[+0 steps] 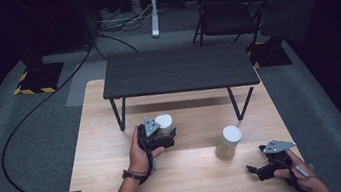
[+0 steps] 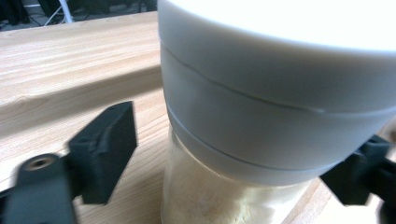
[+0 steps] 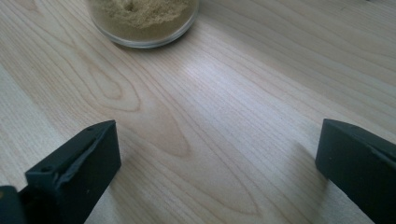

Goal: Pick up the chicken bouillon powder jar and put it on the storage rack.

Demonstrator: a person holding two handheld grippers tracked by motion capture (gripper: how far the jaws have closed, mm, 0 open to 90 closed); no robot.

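Your left gripper [image 1: 164, 139] sits around the white-lidded jar [image 1: 164, 123] of pale powder, just in front of the black low table [image 1: 178, 69] that stands on the far half of the wooden tabletop [image 1: 120, 184]. In the left gripper view the jar [image 2: 261, 116] is between the jaws: the left pad still stands off the glass w/ a visible gap, the right one lies at the jar's side under the lid rim, contact there unclear. So jaws about half open, jar framed but no firm grip visible.

Room: the black table's leg [image 1: 119, 114] is near, left of the jar; its edge overhangs just behind. Open board lies toward you and to the left.

Your right gripper [image 1: 257, 170] rests low near the front-right corner of the tabletop, close to the right edge, jaws spread wide w/ nothing between them. The second jar [image 1: 228, 142], white lid, tan powder, stands apart from it, up-left; its base [image 3: 142, 21] shows ahead of the jaws w/ bare wood between.
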